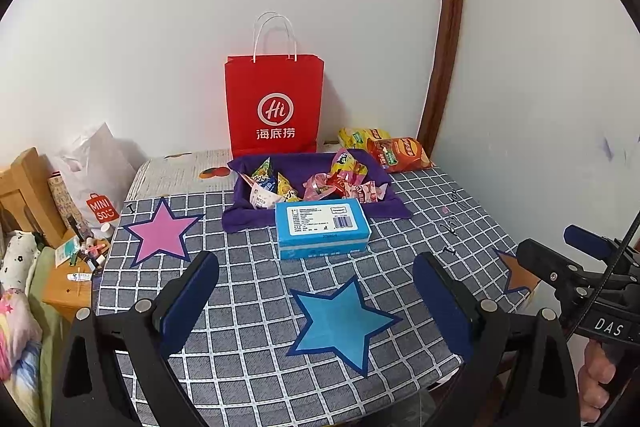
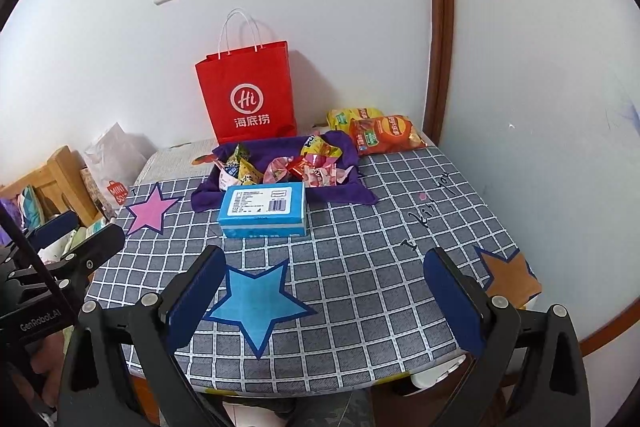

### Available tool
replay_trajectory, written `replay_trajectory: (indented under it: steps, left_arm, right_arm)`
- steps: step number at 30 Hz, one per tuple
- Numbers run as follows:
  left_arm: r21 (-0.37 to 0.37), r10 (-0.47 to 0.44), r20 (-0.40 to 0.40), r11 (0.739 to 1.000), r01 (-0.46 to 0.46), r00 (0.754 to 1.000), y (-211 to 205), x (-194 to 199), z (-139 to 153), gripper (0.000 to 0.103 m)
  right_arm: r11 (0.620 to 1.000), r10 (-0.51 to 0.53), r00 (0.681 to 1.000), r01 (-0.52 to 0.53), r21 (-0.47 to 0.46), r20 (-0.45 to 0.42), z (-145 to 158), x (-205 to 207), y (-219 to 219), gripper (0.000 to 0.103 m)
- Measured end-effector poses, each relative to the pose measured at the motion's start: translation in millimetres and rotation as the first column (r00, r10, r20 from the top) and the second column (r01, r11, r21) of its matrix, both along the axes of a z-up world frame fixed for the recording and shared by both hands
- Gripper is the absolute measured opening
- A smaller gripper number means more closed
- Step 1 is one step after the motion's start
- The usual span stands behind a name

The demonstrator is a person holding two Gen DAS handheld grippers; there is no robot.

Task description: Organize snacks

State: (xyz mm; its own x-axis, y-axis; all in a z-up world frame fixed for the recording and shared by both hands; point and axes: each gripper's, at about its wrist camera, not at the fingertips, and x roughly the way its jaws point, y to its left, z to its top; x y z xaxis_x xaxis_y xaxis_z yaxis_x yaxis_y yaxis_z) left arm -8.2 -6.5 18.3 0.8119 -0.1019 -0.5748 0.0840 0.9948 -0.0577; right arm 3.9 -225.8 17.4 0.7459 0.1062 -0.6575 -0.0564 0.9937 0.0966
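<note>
A purple cloth-lined tray (image 1: 248, 215) (image 2: 204, 197) at the back of the table holds several small wrapped snacks (image 1: 340, 183) (image 2: 316, 167). In front of it lies a blue box (image 1: 322, 229) (image 2: 264, 215). Two chip bags, one orange (image 1: 400, 155) (image 2: 386, 135) and one yellow (image 1: 362, 137) (image 2: 350, 117), lie at the back right. A red paper bag (image 1: 274, 107) (image 2: 248, 95) stands against the wall. My left gripper (image 1: 316, 299) and right gripper (image 2: 324, 295) hover open over the near table edge, both empty. The right gripper (image 1: 576, 259) also shows at the left wrist view's right edge.
The table wears a grey checked cloth (image 1: 248, 347) (image 2: 360, 291) with pink (image 1: 160, 233), blue (image 1: 340, 323) and orange (image 2: 508, 275) star stickers. A cluttered wooden stand (image 1: 68, 279) and white plastic bag (image 1: 96, 163) sit left of the table. A wall stands close on the right.
</note>
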Motion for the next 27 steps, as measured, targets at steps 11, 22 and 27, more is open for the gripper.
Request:
replay_trajectory:
  steps: [11, 22, 27]
  left_arm:
    - [0.000, 0.007, -0.003, 1.000, -0.007, 1.000, 0.1, -2.1, 1.7, 0.098]
    - [-0.002, 0.009, -0.005, 1.000, -0.009, 1.000, 0.3, -2.4, 1.9, 0.098]
    - [-0.004, 0.008, -0.004, 1.000, -0.008, 1.000, 1.1, -2.3, 2.1, 0.098]
  right_arm:
    - [1.000, 0.008, 1.000, -0.008, 0.005, 0.004, 0.1, -1.8, 1.9, 0.098]
    - [1.000, 0.008, 1.000, -0.008, 0.010, 0.008, -0.1, -4.0, 1.0, 0.098]
    - [1.000, 0.010, 1.000, -0.010, 0.010, 0.008, 0.4, -4.7, 1.7, 0.098]
